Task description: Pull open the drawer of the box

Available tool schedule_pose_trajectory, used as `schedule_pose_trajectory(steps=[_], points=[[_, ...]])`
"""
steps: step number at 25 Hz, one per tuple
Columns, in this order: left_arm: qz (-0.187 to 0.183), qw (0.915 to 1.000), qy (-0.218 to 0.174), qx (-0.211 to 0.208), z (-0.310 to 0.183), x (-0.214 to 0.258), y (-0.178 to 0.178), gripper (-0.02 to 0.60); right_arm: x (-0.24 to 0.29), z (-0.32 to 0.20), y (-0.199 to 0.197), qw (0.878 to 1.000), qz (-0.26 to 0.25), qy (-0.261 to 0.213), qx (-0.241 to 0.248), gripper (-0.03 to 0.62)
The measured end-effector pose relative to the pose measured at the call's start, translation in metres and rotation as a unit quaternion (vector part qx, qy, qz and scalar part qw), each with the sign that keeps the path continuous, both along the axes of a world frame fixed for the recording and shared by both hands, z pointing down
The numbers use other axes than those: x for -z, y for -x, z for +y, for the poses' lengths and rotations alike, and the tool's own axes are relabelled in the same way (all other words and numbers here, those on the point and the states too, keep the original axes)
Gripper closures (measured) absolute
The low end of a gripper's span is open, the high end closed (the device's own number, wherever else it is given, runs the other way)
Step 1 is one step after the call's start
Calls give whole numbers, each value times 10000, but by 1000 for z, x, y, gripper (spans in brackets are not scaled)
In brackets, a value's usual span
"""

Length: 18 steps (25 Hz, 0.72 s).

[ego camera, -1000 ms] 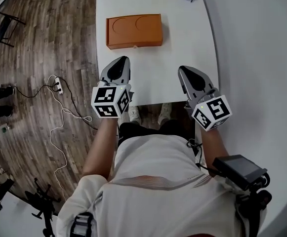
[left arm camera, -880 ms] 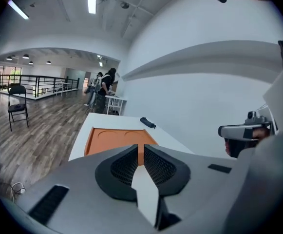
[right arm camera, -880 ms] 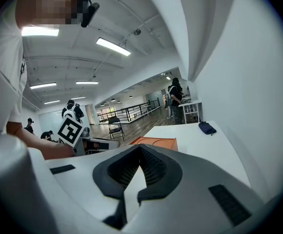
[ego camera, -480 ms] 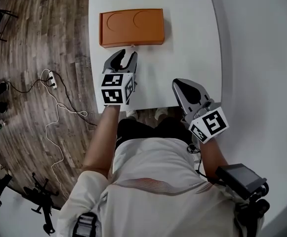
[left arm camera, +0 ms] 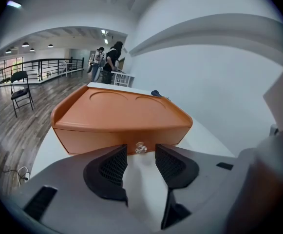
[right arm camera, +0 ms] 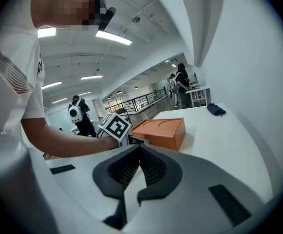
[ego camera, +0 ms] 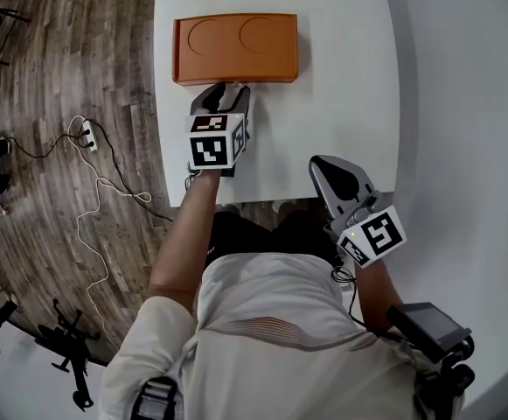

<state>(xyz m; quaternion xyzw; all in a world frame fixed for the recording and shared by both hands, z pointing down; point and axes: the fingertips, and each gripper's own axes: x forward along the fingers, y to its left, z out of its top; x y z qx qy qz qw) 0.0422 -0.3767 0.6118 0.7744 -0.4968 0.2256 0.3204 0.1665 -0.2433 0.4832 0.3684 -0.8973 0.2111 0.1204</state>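
White T-shirt (ego camera: pixel 271 300), black shorts (ego camera: pixel 240 231)

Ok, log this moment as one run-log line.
step: pre-grasp | left gripper: jaws opening, knob between tips, ungripped | drawer: closed | right gripper: shut, empty

Box (ego camera: pixel 236 46) blocks the far left of the table (ego camera: pixel 341 103). Bare top lies to its right and between box front and near edge. Left gripper (ego camera: pixel 225 94) stands at the box front, jaws opening, with the knob (left arm camera: pixel 141 147) between the tips, untouched. Wall (ego camera: pixel 463 103) bounds the right. Right gripper (ego camera: pixel 334 171) sits at the near edge, well apart.
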Motion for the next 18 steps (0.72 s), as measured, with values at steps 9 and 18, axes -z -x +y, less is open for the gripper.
schedule_pose_trajectory(steps=[9, 18], points=[[112, 9992, 228, 301, 4, -4, 0, 405, -1, 1, -7, 9999, 27, 81, -67, 591], [86, 9985, 234, 487, 4, 3, 7, 490, 4, 9, -1, 9998, 180, -6, 1, 591]])
